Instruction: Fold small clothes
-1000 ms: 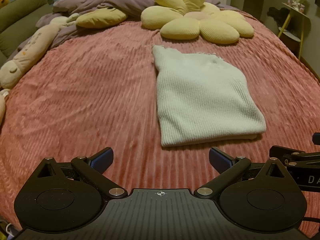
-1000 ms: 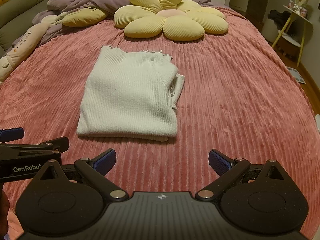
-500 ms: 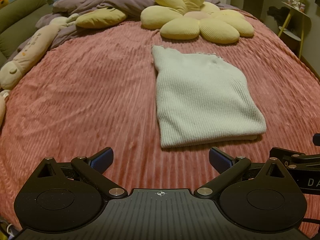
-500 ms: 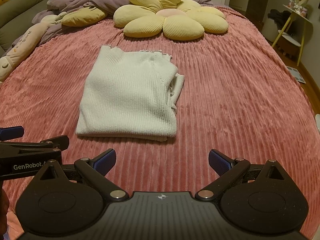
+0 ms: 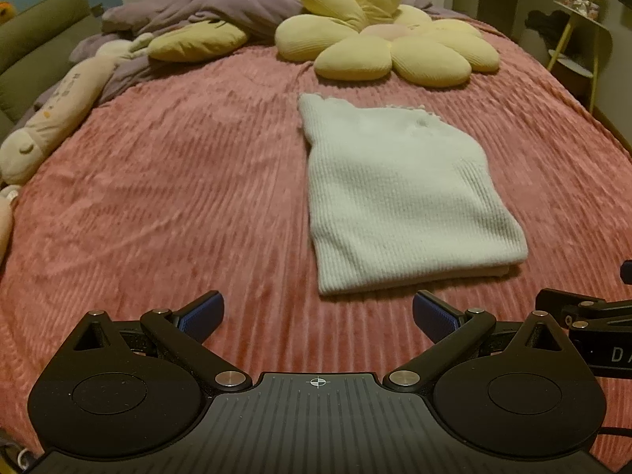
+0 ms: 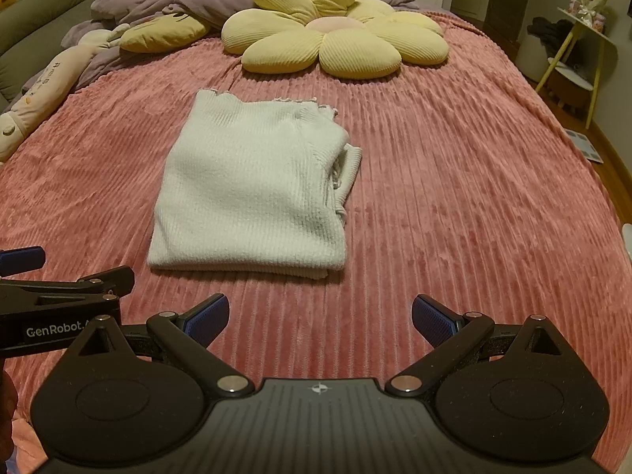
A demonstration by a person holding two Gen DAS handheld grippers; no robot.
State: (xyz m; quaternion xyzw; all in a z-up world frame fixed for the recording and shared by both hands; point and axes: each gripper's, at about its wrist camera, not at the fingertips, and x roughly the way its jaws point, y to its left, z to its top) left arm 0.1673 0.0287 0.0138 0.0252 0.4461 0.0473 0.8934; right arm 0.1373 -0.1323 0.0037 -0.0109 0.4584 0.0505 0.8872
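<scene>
A white ribbed knit garment (image 5: pixel 399 193) (image 6: pixel 252 189) lies folded into a rectangle on the pink ribbed bedspread (image 5: pixel 177 197) (image 6: pixel 454 197). Its folded layers show along the near edge, and a bit of cloth sticks out on its right side. My left gripper (image 5: pixel 318 316) hovers open over the bedspread just short of the garment's near left corner, with nothing between its fingers. My right gripper (image 6: pixel 320 316) is open too, near the garment's near right corner, holding nothing. Each gripper shows at the edge of the other's view.
A yellow flower-shaped cushion (image 6: pixel 331 35) lies beyond the garment. A purple quilt (image 5: pixel 205 8), a yellow pillow (image 5: pixel 197 41) and a long plush toy (image 5: pixel 59 114) sit at the back left. A small side table (image 6: pixel 580 47) stands off the bed's right edge.
Both views have shifted very slightly; the garment lies as before and both grippers stay open.
</scene>
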